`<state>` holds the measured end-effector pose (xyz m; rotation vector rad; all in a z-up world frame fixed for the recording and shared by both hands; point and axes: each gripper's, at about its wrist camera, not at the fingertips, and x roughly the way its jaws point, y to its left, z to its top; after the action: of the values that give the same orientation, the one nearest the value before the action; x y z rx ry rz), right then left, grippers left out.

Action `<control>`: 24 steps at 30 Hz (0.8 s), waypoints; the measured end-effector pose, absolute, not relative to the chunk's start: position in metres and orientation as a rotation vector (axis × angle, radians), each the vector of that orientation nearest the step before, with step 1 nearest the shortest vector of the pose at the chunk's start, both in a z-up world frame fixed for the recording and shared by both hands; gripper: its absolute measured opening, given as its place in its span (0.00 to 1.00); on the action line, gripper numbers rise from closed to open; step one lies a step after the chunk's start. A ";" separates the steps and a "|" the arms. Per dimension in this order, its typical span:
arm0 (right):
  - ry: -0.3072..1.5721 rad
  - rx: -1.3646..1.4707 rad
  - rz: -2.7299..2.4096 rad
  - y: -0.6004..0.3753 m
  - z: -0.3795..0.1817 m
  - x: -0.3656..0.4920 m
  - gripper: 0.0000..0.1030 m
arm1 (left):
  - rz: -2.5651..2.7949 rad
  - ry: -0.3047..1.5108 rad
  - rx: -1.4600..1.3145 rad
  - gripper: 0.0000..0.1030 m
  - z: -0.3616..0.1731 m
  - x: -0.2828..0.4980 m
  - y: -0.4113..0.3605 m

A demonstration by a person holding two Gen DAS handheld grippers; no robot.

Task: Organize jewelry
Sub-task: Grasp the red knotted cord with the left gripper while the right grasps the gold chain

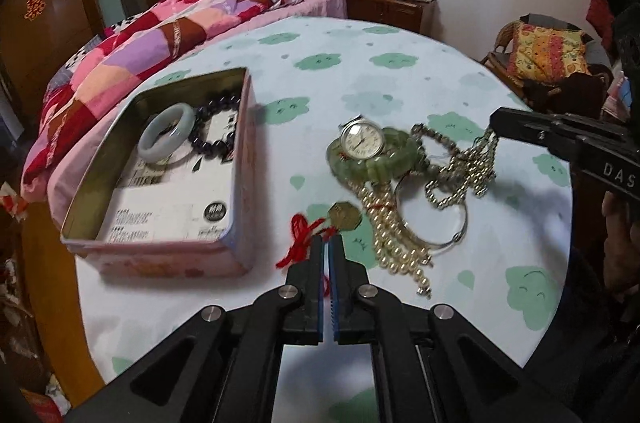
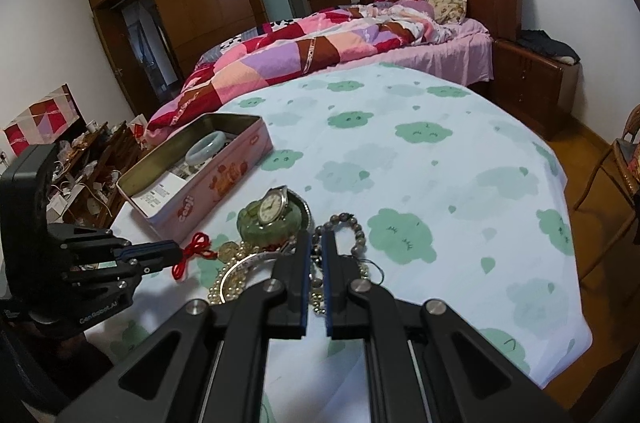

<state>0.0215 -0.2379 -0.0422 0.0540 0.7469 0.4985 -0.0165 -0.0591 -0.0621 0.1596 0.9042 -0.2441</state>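
Observation:
A pink tin box [image 1: 168,255] [image 2: 208,191] stands open on the table, holding a pale jade bangle [image 1: 166,137] [image 2: 208,151] and a dark bead bracelet [image 1: 216,127]. A jewelry pile lies to its right: a watch [image 1: 362,141] [image 2: 272,207] on a green jade bracelet [image 1: 372,163], a pearl necklace [image 1: 396,243], a silver bangle [image 1: 436,215]. My left gripper [image 1: 329,243] [image 2: 178,253] is shut on the red cord [image 1: 304,243] [image 2: 192,253] of a gold coin pendant [image 1: 345,217]. My right gripper [image 2: 317,239] [image 1: 496,127] is shut on a gold bead chain [image 1: 464,171], lifting part of it.
The round table [image 2: 460,183] has a white cloth with green cloud prints. A bed with a patchwork quilt [image 2: 320,47] lies behind it. A chair with a cushion [image 1: 548,51] stands at the right. A cluttered low shelf [image 2: 88,163] is at the left.

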 end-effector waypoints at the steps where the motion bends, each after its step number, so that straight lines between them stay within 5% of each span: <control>1: 0.747 0.055 0.501 -0.238 -0.042 0.021 0.07 | -0.232 0.916 0.159 0.08 -0.064 -0.016 -0.058; 3: 0.749 0.056 0.506 -0.238 -0.044 0.020 0.07 | -0.204 0.924 0.147 0.35 -0.066 -0.017 -0.054; 5: 0.752 0.057 0.511 -0.238 -0.045 0.020 0.07 | -0.187 0.903 0.144 0.53 -0.064 -0.019 -0.052; 15: 0.773 0.062 0.527 -0.232 -0.052 0.020 0.07 | -0.221 0.929 0.132 0.54 -0.076 -0.012 -0.057; 17: 0.778 0.062 0.530 -0.231 -0.054 0.020 0.07 | -0.225 0.933 0.135 0.48 -0.077 -0.011 -0.059; 21: 0.779 0.061 0.530 -0.230 -0.054 0.020 0.07 | -0.250 0.971 0.136 0.13 -0.086 -0.009 -0.061; 24: 0.776 0.061 0.529 -0.229 -0.054 0.020 0.07 | -0.265 0.959 0.140 0.00 -0.084 -0.012 -0.061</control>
<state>0.0196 -0.2294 -0.0543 0.0613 0.7759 0.5287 -0.0117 -0.0613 -0.0840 0.1398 0.9587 -0.2650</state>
